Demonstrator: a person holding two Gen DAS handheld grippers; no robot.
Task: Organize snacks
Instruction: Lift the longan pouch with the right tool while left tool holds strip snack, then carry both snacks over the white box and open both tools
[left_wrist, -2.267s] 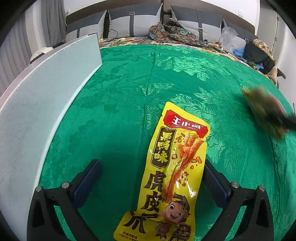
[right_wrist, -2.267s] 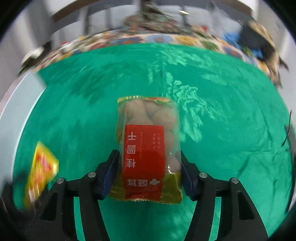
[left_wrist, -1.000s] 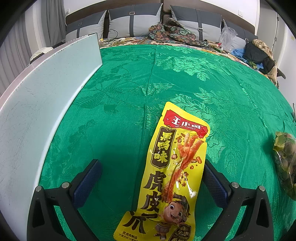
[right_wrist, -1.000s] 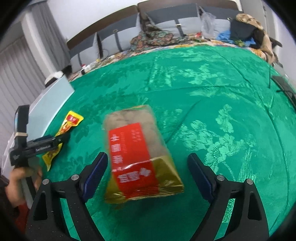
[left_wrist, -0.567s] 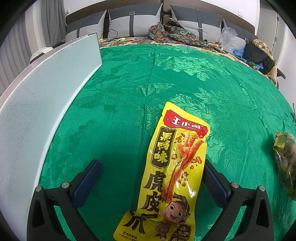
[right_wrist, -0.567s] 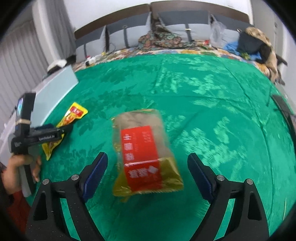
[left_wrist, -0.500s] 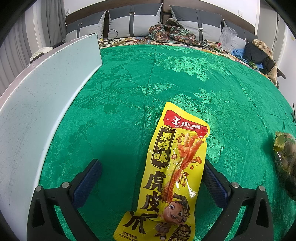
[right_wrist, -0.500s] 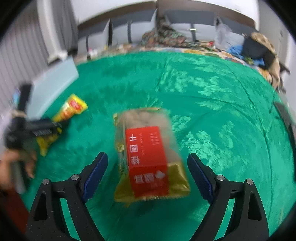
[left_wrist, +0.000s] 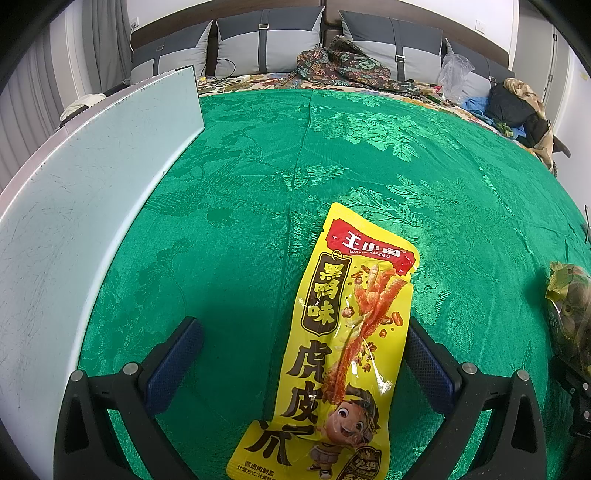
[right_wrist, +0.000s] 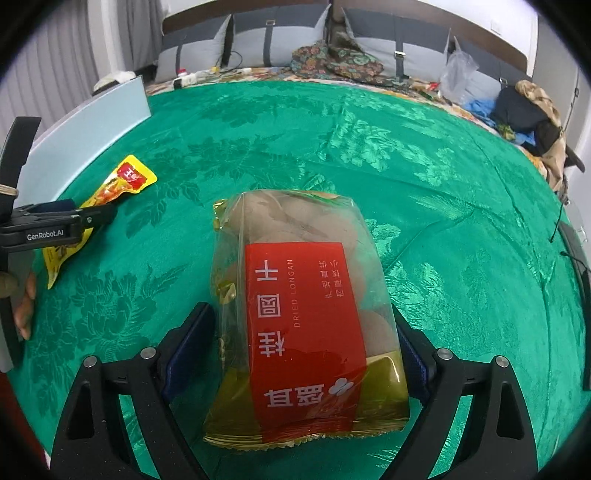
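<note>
A long yellow snack pouch (left_wrist: 332, 350) with a red top lies flat on the green patterned cloth (left_wrist: 369, 147). It sits between the wide-apart fingers of my left gripper (left_wrist: 301, 362), which is open. A clear bag of dried longan (right_wrist: 303, 302) with a red label rests on the cloth between the fingers of my right gripper (right_wrist: 303, 350), also open. In the right wrist view the left gripper (right_wrist: 107, 214) shows at the far left over the yellow pouch (right_wrist: 125, 177), held by a hand (right_wrist: 22, 306). The longan bag (left_wrist: 570, 295) peeks in at the left wrist view's right edge.
A pale grey-blue board (left_wrist: 74, 184) stands along the cloth's left edge. Grey pillows, patterned fabric (left_wrist: 343, 62), a plastic bag and a pile of clothes (right_wrist: 532, 110) lie at the far end. A black cable (right_wrist: 565, 218) runs at the right edge.
The right gripper let go of the longan bag onto the cloth, swung about, and now stands close with the bag between its open fingers. The left gripper and yellow pouch have not moved.
</note>
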